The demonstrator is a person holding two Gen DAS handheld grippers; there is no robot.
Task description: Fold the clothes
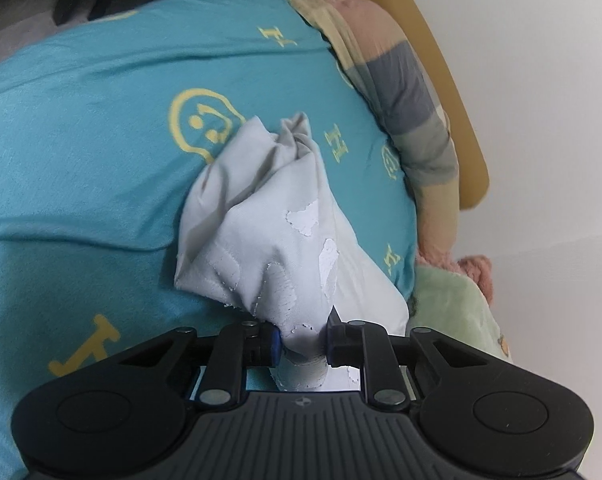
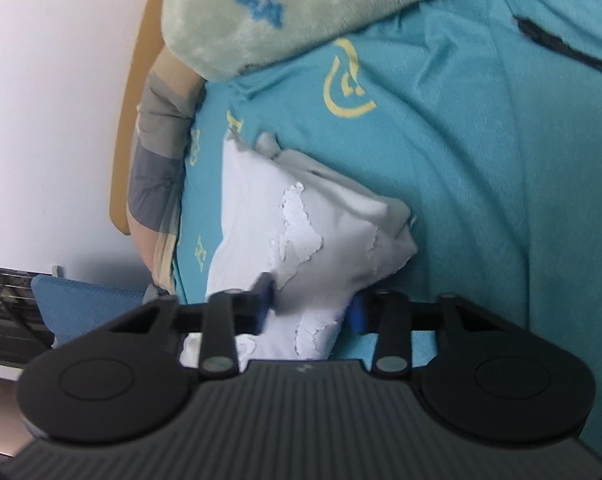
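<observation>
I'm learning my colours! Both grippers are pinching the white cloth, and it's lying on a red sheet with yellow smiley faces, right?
Not quite. The sheet is teal, not red; the left wrist view shows it. The rest holds: left gripper and right gripper both pinch the white cloth, and the smiley faces are yellow.

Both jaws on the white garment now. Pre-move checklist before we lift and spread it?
1. Left gripper shut on the white garment: ok, cloth is pinched between the pads.
2. Right gripper grip: ok, cloth fills the jaws, though the view is blurred.
3. Two separate grip points on one garment: ok, the same cracked white print shows in both views.
4. Garment flat: not ok, it is bunched and twisted at the far end.
5. Teal sheet not caught in either grip: cannot tell, the pads hide what lies under the cloth.
6. Free of the green blanket and striped cloth: ok, both lie apart from it.
</observation>
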